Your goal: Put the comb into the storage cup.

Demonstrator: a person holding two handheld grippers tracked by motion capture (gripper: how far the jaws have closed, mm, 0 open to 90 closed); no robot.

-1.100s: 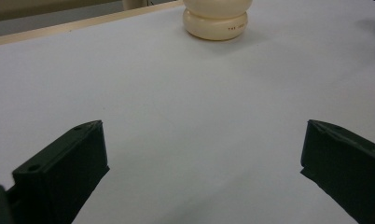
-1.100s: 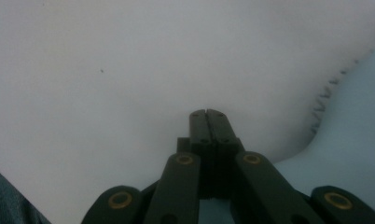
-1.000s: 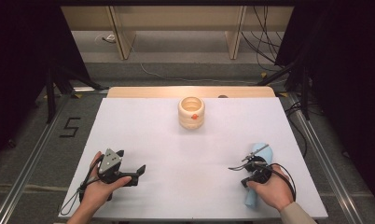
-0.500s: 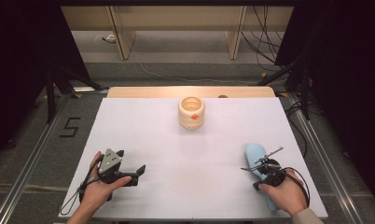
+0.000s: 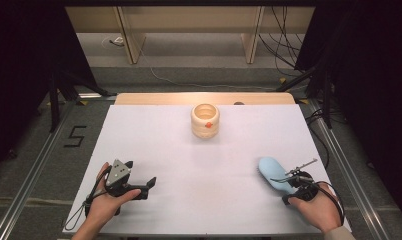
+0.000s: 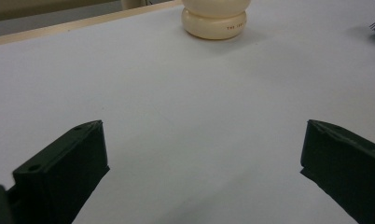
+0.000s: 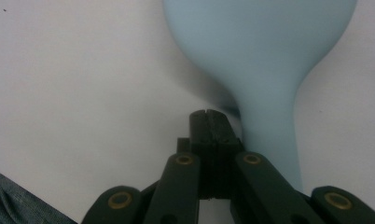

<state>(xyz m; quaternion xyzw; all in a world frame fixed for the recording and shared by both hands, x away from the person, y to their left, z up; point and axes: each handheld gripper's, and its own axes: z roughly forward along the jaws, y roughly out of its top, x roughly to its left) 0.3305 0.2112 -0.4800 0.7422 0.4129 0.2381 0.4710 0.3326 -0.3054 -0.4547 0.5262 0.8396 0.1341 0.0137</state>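
Pale blue plastic brush [image 5: 272, 173] lies flat on the white tabletop [image 5: 199, 165], near its right edge. Right gripper [image 7: 209, 116], jaws fully closed and empty, sits beside its handle. Left gripper [image 6: 202, 154] rests wide open, idle.

I am seeing a dark "5" [image 5: 76, 135] marked on the grey floor [image 5: 49, 165] left of the table, just beside the rail. I am also seeing one line of small dark print [image 6: 232, 27] on the lower ring of the cream holder [image 6: 215, 18] in my left gripper view; it is starting with what looks like "THE", and the rest is coming out too small and blurred for me to read. I am finding nothing else readable: the blue brush [image 7: 265, 51] in my right gripper view is showing no lettering, and the holder's orange spot [image 5: 208, 125] is carrying none that I can make out.
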